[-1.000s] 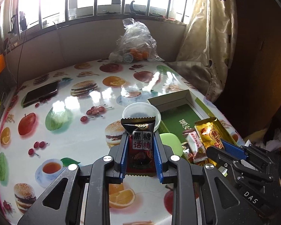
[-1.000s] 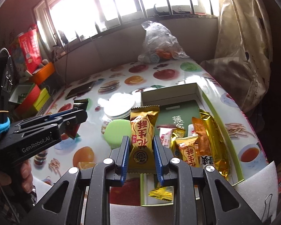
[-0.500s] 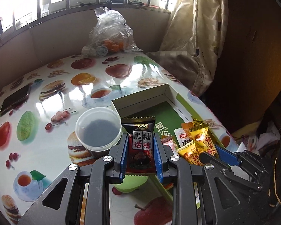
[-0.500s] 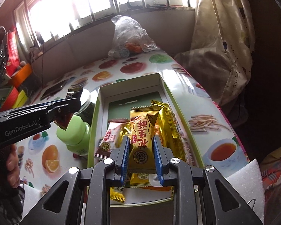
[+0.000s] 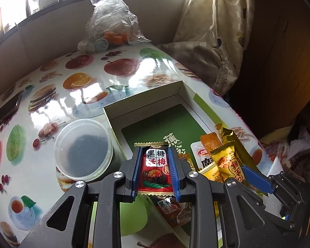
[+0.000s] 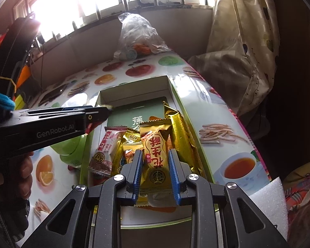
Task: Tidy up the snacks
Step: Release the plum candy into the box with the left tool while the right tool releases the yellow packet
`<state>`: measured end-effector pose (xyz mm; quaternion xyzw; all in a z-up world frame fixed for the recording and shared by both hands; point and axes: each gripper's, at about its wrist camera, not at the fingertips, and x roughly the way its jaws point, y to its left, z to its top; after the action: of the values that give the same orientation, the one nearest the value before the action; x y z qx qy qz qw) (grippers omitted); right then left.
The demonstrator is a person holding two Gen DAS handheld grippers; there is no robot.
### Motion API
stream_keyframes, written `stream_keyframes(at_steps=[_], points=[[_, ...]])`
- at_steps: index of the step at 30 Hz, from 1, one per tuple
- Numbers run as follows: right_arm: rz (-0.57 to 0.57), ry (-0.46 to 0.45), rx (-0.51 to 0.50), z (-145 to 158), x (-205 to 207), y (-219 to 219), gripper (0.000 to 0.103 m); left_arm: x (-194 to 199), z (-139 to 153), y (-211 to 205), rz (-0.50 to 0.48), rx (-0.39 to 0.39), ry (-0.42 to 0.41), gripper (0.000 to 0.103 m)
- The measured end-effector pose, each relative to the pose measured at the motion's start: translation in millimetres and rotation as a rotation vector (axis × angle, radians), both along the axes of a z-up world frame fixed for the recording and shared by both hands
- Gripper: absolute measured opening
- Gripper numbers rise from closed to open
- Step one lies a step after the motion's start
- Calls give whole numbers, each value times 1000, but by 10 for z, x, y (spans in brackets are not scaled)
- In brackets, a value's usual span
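My left gripper (image 5: 155, 161) is shut on a red and black plum candy packet (image 5: 156, 168), held over the near end of the open cardboard box (image 5: 142, 101). Inside the box lie several gold and orange snack packets (image 5: 223, 161) and another red packet (image 5: 169, 208). My right gripper (image 6: 156, 163) is shut on a gold peanut candy packet (image 6: 156, 153) above the box (image 6: 134, 88), over the heap of packets (image 6: 105, 153). The left gripper (image 6: 97, 113) reaches in from the left over the box's left wall in the right wrist view. The right gripper's blue finger (image 5: 256, 179) shows at the right of the left wrist view.
A clear plastic tub (image 5: 82, 148) stands left of the box, a light green lid (image 5: 132, 215) beside it. A plastic bag of fruit (image 5: 111, 24) sits at the table's far edge, a phone (image 5: 4, 113) far left. A curtain (image 6: 241, 41) hangs right. White foam (image 6: 268, 202) lies near right.
Both grippers have moved right and down from beside the tub to over the box, each keeping its packet. The box now fills the middle of both views.
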<state>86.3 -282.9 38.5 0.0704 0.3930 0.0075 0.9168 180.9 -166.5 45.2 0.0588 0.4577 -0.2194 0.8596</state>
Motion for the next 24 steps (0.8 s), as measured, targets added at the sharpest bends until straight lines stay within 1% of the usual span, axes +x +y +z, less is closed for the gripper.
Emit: stream_keyframes(at_steps=[2, 3, 6, 11, 13, 16, 18, 24], points=[[-2, -4, 1, -5, -1, -3, 24, 7, -49, -29, 1, 8, 12, 26], [-2, -6, 3, -6, -6, -5, 24, -2, -48, -45, 0, 11, 1, 26], [-4, -6, 7, -6, -9, -9, 24, 7, -53, -70, -8, 3, 8, 26], [-4, -11, 13, -8, -8, -16, 24, 28, -66, -92, -4, 14, 5, 26], [-6, -14, 20, -4, -2, -21, 24, 41, -71, -92, -2, 10, 7, 28], [-7, -17, 27, 0, -1, -29, 24, 42, -71, -89, -5, -2, 6, 38], [-8, -22, 30, 5, -3, -27, 26, 40, -70, -84, -8, -9, 4, 48], [-12, -28, 35, 18, -23, -10, 33, 7, -41, -64, -10, -18, -4, 49]])
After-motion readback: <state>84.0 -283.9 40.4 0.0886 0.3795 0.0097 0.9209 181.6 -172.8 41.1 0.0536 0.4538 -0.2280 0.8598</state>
